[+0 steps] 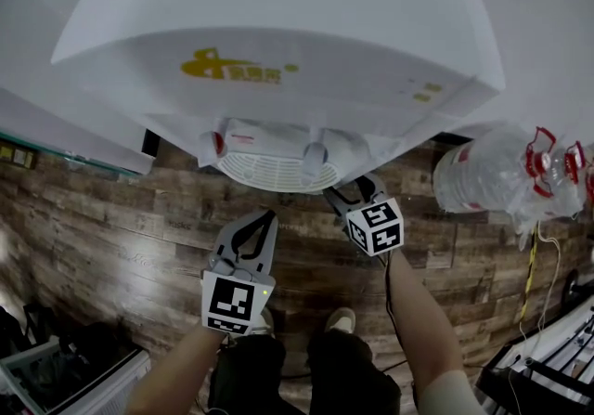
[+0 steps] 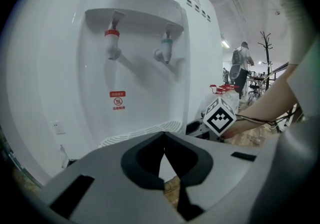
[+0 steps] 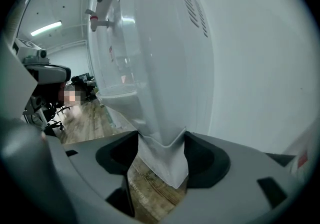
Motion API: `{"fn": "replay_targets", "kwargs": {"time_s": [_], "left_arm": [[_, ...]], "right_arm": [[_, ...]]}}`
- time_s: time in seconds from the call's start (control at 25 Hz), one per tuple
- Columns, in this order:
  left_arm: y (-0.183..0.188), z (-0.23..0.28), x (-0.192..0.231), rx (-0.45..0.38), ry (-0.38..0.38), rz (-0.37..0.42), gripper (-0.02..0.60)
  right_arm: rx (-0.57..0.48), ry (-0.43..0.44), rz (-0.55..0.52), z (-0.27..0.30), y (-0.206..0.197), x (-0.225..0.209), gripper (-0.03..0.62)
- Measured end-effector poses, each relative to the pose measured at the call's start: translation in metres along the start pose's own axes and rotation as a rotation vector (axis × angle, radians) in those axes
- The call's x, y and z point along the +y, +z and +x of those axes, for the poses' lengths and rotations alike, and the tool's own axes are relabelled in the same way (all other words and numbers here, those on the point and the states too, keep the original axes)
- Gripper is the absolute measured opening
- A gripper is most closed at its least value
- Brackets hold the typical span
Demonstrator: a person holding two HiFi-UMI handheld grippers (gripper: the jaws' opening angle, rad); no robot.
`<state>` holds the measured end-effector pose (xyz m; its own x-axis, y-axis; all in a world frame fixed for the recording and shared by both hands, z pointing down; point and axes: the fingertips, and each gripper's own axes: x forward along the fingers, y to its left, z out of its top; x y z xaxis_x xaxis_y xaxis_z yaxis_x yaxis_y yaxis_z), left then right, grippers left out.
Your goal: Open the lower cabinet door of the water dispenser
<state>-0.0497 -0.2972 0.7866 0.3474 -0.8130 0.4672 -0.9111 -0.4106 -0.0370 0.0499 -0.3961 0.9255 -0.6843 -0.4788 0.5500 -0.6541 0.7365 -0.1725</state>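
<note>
Office/lab: water dispenser (image 1: 278,32), spare bottles (image 1: 483,172), wood floor (image 1: 111,218).

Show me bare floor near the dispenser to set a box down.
Widest bare floor: left of the left gripper, between the dispenser and the bottom-left clutter. A narrower strip lies right of the right arm. Crowded: bottles and rack on the right.

floor (image 1: 111,218): dark wood planks | water jugs (image 1: 483,172): clear plastic, red handles, clustered on the floor at right | yellow cable (image 1: 531,265): just beside jugs | person (image 2: 241,67): standing far off | coat stand (image 2: 265,52): near that person
</note>
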Motion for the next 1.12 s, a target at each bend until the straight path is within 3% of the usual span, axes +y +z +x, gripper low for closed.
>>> {"fn": "replay_targets", "kwargs": {"time_s": [0.2, 0.48, 0.64, 0.8, 1.12], "left_arm": [[0.001, -0.014, 0.006, 0.044, 0.047, -0.007, 0.006], [-0.001, -0.04, 0.01, 0.068, 0.042, -0.048, 0.006], [-0.015, -0.061, 0.016, 0.098, 0.045, -0.078, 0.006], [-0.032, -0.082, 0.024, 0.122, 0.047, -0.117, 0.006], [-0.058, -0.129, 0.046, 0.166, 0.116, -0.18, 0.006]], "right_arm": [[0.066, -0.043, -0.033, -0.004, -0.003, 0.005, 0.284], [0.16, -0.016, -0.062, -0.031, -0.029, 0.039, 0.247], [0.221, 0.029, -0.039, -0.041, -0.044, 0.067, 0.227], [0.277, 0.054, 0.062, -0.043, -0.056, 0.094, 0.237], [0.357, 0.093, 0.058, -0.049, -0.072, 0.159, 0.21]]}}
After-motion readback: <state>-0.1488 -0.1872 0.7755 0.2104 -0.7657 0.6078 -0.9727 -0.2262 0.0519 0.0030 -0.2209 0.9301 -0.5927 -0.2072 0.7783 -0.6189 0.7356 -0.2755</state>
